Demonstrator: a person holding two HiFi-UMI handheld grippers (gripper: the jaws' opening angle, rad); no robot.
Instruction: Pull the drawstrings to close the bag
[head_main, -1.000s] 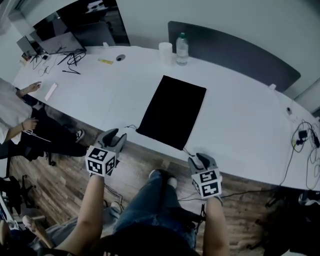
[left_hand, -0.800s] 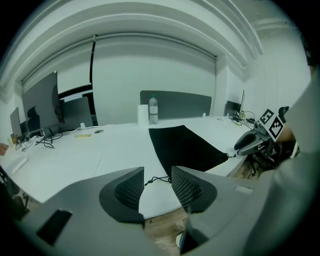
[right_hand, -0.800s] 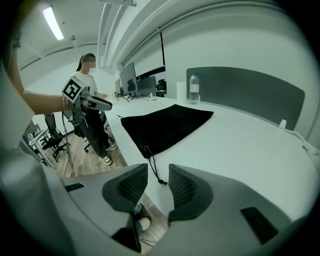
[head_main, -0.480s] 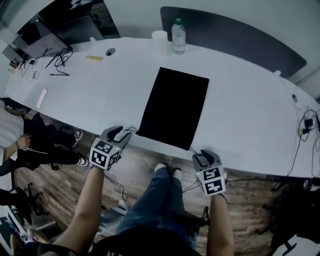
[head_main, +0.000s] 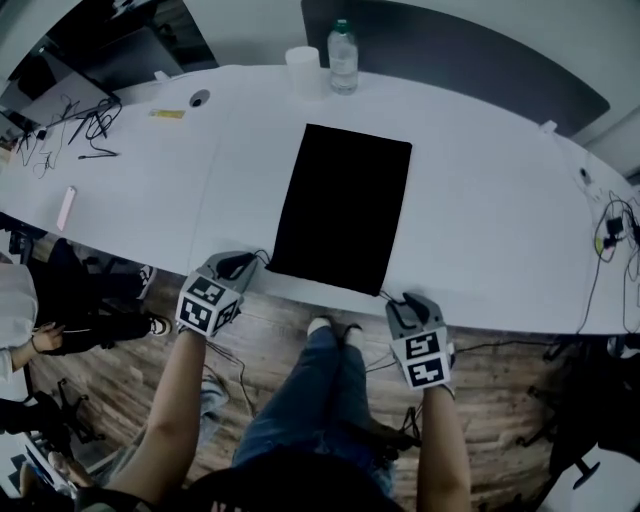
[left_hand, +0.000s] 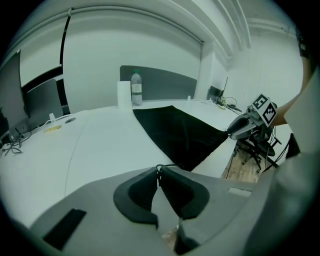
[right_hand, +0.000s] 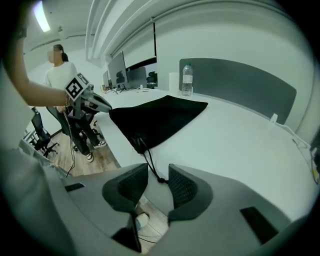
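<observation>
A flat black drawstring bag (head_main: 340, 205) lies on the white table (head_main: 480, 220), its mouth toward the near edge. My left gripper (head_main: 250, 262) is at the bag's near left corner. Its jaws have just been closing, and in the left gripper view they (left_hand: 159, 172) pinch the thin loop of the left drawstring (left_hand: 167, 166). My right gripper (head_main: 398, 298) is at the near right corner. It (right_hand: 158, 172) stands open, with the knotted right drawstring (right_hand: 150, 162) hanging loose in the gap between the pads.
A water bottle (head_main: 342, 58) and a white cup (head_main: 302, 72) stand at the table's far edge, in front of a grey panel (head_main: 470, 55). Cables lie at far left (head_main: 80, 125) and far right (head_main: 612, 230). A seated person (head_main: 25, 300) is at left.
My left gripper has come down and in to the bag's near left corner at the table edge. The right gripper has hardly moved.
</observation>
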